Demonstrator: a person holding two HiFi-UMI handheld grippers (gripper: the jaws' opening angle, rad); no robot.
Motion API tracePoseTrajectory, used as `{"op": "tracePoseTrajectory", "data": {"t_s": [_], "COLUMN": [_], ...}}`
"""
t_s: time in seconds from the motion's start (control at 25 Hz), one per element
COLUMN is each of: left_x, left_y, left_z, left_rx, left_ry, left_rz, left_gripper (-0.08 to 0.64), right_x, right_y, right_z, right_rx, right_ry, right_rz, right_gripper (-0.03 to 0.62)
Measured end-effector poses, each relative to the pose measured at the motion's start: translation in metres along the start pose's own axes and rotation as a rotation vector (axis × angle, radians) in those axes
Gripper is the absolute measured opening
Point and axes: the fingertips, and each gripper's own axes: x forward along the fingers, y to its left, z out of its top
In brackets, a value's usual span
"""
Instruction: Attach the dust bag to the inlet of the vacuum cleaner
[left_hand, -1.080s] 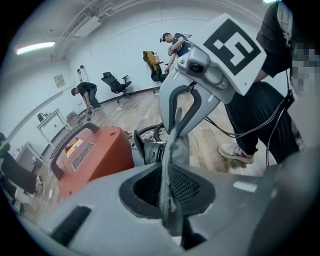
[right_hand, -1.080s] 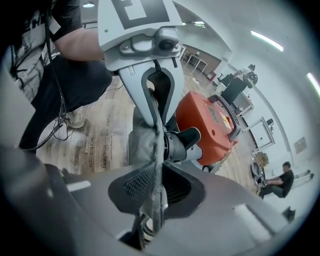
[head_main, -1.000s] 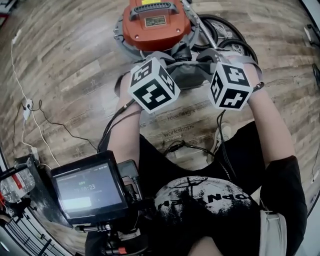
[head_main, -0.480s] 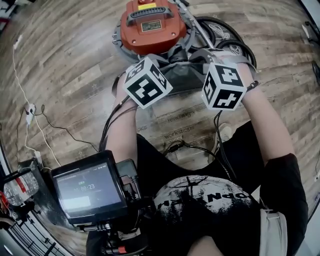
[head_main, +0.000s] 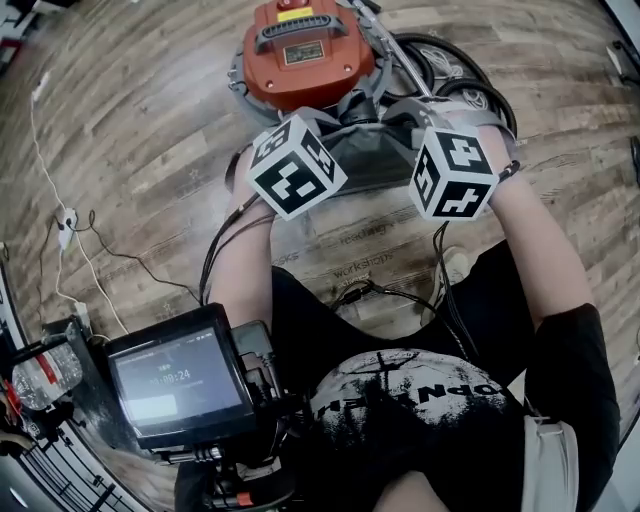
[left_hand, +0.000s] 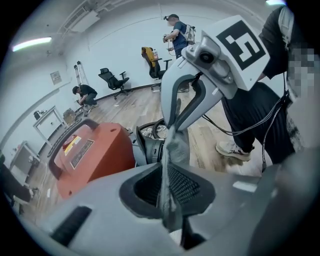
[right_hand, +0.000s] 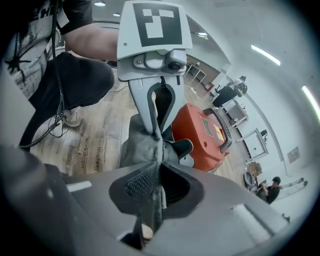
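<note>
Monitor: a small lit screen (head_main: 180, 385) on a rig sits nearest me, below my left arm.
Floor: wood planks (head_main: 130, 150) carry everything. A thin white cable (head_main: 60, 220) trails along them at the left.
Left gripper: my left gripper (left_hand: 167, 182) points steeply down, its jaws pressed together on a fold of the grey dust bag (left_hand: 176, 145).
Right gripper: my right gripper (right_hand: 154, 192) pinches the same fabric from the opposite side. Its jaws have just been closing on the fold that lies between them.
Dust bag: it is held up between my two grippers, clear of my legs and just in front of the vacuum cleaner.
Inlet: a black spout (right_hand: 176, 149) projects from the machine and meets the bag's fabric. I cannot tell whether the bag's mouth sits around it.
Vacuum cleaner: a red-topped canister (head_main: 305, 55) with a dark handle stands upright on the floor, just beyond the bag.
Hose: black coils (head_main: 455, 75) lie beside the canister, on its right.
Far wall: office chairs (left_hand: 111, 79) stand there, well apart from my work. One person (left_hand: 176, 32) stands and another (left_hand: 85, 94) crouches.
</note>
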Motion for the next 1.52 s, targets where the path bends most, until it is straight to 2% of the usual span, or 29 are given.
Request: {"op": "tracePoseTrajectory", "data": {"t_s": [0.16,0.28,0.56,0.72,0.84,1.04,1.08,1.12,1.2,1.24,1.28,1.4,1.52], "left_x": [0.002,0.003,0.0,-0.011,-0.019,-0.04,-0.045,-0.05,-0.063,-0.071,-0.079,-0.101,-0.118], "left_y": [0.0,0.002,-0.003,-0.007,-0.007,0.008,0.011,0.014,0.021,0.024,0.028,0.043,0.054], "left_z": [-0.006,-0.005,-0.002,0.008,0.014,0.027,0.03,0.032,0.038,0.041,0.044,0.046,0.032], "left_rx": [-0.028,-0.025,-0.013,-0.06,-0.098,-0.172,-0.187,-0.198,-0.205,-0.206,-0.212,-0.303,-0.418], "left_ry": [-0.012,-0.007,-0.056,-0.177,-0.246,-0.405,-0.442,-0.481,-0.565,-0.61,-0.66,-0.778,-0.787], "left_rz": [-0.004,0.006,0.04,0.049,0.059,0.075,0.082,0.099,0.157,0.194,0.231,0.303,0.348], "left_gripper": [0.038,0.041,0.058,0.138,0.202,0.222,0.217,0.188,0.087,0.034,0.005,0.003,0.003], "right_x": [0.001,0.003,0.0,-0.005,-0.011,-0.02,-0.023,-0.026,-0.037,-0.045,-0.054,-0.074,-0.097], "right_y": [-0.002,-0.002,0.002,0.005,0.001,-0.014,-0.019,-0.024,-0.036,-0.042,-0.049,-0.068,-0.081], "right_z": [0.004,0.003,0.002,0.012,0.023,0.035,0.036,0.037,0.037,0.038,0.039,0.039,0.035], "right_rx": [-0.039,-0.03,0.078,0.199,0.282,0.388,0.406,0.424,0.466,0.488,0.507,0.525,0.538], "right_ry": [-0.009,-0.019,-0.091,-0.197,-0.285,-0.431,-0.463,-0.497,-0.576,-0.622,-0.67,-0.797,-0.884], "right_rz": [-0.026,-0.015,0.026,0.092,0.119,0.122,0.113,0.101,0.077,0.066,0.053,-0.013,-0.049], "right_gripper": [0.037,0.039,0.065,0.179,0.219,0.238,0.231,0.198,0.108,0.04,0.006,0.006,0.005]}}
